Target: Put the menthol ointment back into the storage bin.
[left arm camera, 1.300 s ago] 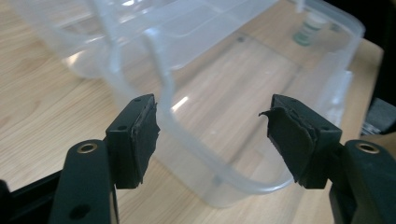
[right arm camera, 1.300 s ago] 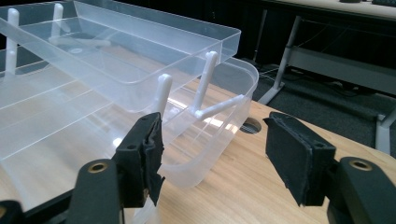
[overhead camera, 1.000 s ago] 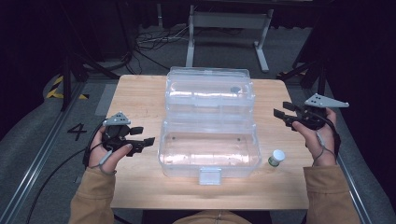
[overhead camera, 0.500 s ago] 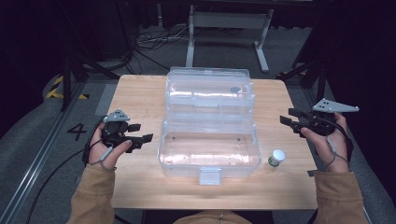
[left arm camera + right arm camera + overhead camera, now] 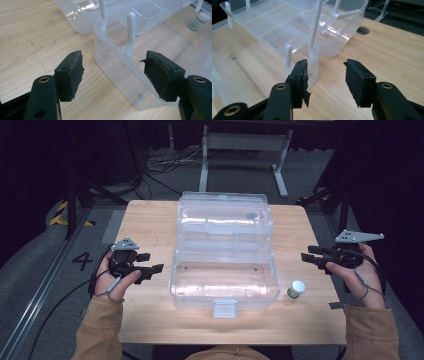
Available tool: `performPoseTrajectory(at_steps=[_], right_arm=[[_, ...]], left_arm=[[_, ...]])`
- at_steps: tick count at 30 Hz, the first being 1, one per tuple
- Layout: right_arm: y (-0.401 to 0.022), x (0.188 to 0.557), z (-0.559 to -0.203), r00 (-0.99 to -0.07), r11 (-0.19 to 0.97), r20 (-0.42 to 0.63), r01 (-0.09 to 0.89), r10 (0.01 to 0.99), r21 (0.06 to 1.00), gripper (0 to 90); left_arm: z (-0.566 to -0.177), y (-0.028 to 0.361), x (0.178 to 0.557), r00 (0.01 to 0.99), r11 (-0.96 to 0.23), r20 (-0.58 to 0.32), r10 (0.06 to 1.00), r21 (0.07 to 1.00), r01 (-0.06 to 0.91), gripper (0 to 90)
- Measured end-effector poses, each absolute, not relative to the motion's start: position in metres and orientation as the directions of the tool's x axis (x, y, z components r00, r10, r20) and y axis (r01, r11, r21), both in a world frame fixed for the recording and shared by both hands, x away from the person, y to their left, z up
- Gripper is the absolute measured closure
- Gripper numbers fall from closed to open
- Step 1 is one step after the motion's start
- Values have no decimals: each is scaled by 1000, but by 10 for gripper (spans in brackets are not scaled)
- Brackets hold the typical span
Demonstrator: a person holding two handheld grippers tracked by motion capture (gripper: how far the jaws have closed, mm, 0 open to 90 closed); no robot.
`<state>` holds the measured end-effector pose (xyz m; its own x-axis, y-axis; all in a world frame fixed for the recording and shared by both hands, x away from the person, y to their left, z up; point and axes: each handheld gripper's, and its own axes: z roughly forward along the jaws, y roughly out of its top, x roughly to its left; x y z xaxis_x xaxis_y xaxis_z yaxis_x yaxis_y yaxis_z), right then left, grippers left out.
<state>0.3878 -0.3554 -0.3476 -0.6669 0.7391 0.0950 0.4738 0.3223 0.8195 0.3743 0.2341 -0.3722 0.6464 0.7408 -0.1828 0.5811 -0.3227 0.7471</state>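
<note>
A clear plastic box stands open in the middle of the wooden table, its lid laid back on the far side. A small white-capped bottle with a green label stands right of the box. My left gripper hovers left of the box, jaws open and empty; in the left gripper view the box's corner lies just beyond them. My right gripper hangs at the table's right edge. Its jaws have just been closing, are still apart, and have nothing between them.
A white latch sticks out at the box's near side. Bare wood lies left and right of the box. Beyond the table stand a metal frame and loose cables on the grey floor.
The right gripper has drifted slightly away from the box and toward the person, and its jaws have narrowed. The left gripper has not moved.
</note>
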Motion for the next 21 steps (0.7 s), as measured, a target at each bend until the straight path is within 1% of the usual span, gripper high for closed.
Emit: performPoseTrajectory(at_steps=[4, 11, 16, 21], right_arm=[[-356, 387, -348, -681, 367, 88, 494, 727, 788, 564], [-354, 387, -350, -695, 430, 62, 509, 716, 745, 566], [-351, 387, -352, -709, 450, 75, 523, 702, 724, 568], [-349, 388, -354, -714, 484, 61, 533, 698, 694, 565]], left_arm=[[-373, 236, 375, 642, -321, -184, 744, 745, 585, 319], [-375, 235, 375, 639, -322, -189, 745, 737, 594, 318], [-377, 233, 376, 640, -329, -189, 745, 730, 599, 318], [-377, 234, 376, 638, -328, -190, 746, 729, 601, 318]])
